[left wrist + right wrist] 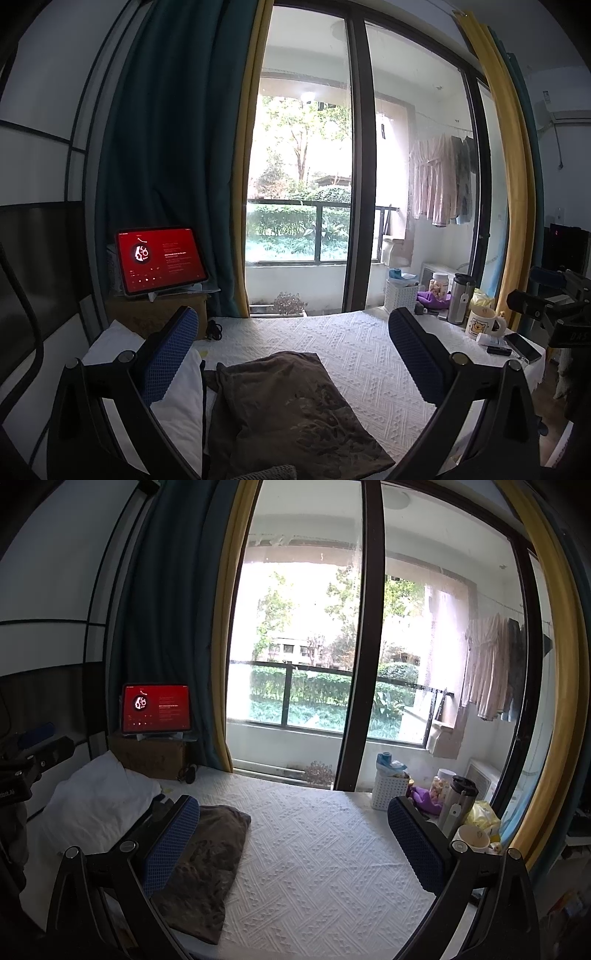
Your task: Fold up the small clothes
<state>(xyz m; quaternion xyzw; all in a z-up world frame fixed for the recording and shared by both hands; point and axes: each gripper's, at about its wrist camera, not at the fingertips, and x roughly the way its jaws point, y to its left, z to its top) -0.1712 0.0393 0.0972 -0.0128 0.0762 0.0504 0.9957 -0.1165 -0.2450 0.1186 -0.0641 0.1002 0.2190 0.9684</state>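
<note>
Fingers of the left gripper [293,354] are spread wide and nothing is held between them; the same is seen at the right gripper [293,840], whose 2 blue-padded fingers [171,843] are also held far apart and empty. A folded brown garment [295,410] is laid flat on the white textured cover [354,354] of the table, below and between the left fingers in the left wrist view. In the right wrist view the garment [212,864] is found at the left side, partly hidden behind the left-hand finger of the right gripper. A white cloth [99,801] is bunched beside it, further left. A tablet [160,260] with a red screen is propped on a cardboard box near the dark curtain. A white basket [389,790], a metal flask [460,299] and a mug [484,323] are gathered at the far right edge.
</note>
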